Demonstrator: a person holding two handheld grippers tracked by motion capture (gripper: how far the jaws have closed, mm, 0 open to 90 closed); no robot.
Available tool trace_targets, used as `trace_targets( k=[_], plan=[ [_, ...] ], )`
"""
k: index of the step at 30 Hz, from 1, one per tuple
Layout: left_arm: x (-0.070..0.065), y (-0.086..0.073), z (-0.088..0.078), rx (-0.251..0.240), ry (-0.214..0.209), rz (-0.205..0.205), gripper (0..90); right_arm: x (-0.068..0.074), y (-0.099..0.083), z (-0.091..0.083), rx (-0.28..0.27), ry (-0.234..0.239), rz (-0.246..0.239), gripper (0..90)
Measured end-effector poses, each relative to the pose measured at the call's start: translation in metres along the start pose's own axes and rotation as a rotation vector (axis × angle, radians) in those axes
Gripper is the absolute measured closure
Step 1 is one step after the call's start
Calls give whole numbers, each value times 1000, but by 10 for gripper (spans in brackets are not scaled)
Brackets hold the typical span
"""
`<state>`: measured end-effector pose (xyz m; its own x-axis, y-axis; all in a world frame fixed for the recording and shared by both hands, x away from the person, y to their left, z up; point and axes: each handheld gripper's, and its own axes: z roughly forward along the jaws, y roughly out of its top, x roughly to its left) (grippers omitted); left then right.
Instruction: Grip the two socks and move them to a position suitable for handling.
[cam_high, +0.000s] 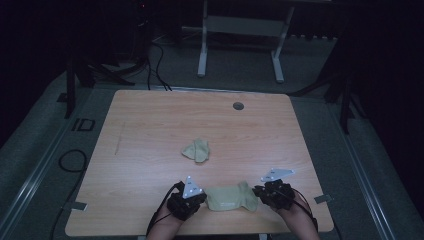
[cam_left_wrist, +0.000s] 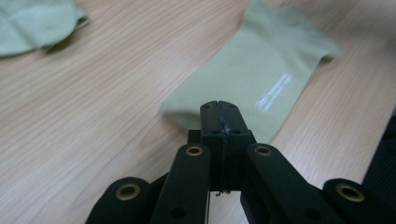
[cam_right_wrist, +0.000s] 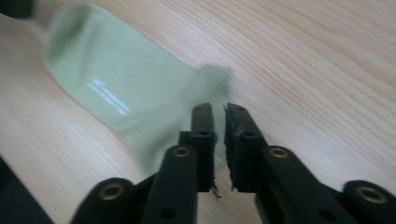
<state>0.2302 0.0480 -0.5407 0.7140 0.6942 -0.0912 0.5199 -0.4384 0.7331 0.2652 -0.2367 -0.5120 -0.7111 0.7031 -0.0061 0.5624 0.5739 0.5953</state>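
Flat pale-green cotton sock (cam_high: 232, 198) lies at near table edge, between both grippers; second, crumpled pale-green sock (cam_high: 196, 150) sits mid-table, well apart. Left gripper (cam_left_wrist: 218, 106): jaws pressed together at sock's edge, no cloth visibly pinched. Right gripper (cam_right_wrist: 218, 112): jaws nearly together, a thin gap, nothing between. Risk: either tip may drag or bunch the fabric, or close on bare light wooden tabletop (cam_high: 150, 125).

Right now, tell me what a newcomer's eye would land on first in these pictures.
A pale green sock lies flat at the near edge of the wooden table, between the left gripper and the right gripper, one at each of its ends. A second, crumpled sock sits near the table's middle. Everything around the table is dark.
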Motion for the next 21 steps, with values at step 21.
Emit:
trace_targets(
  k=[21],
  plan=[
    [5, -18, 9, 122, -29, 3, 899, 16, -19, 29, 51, 34, -5, 806]
  ],
)
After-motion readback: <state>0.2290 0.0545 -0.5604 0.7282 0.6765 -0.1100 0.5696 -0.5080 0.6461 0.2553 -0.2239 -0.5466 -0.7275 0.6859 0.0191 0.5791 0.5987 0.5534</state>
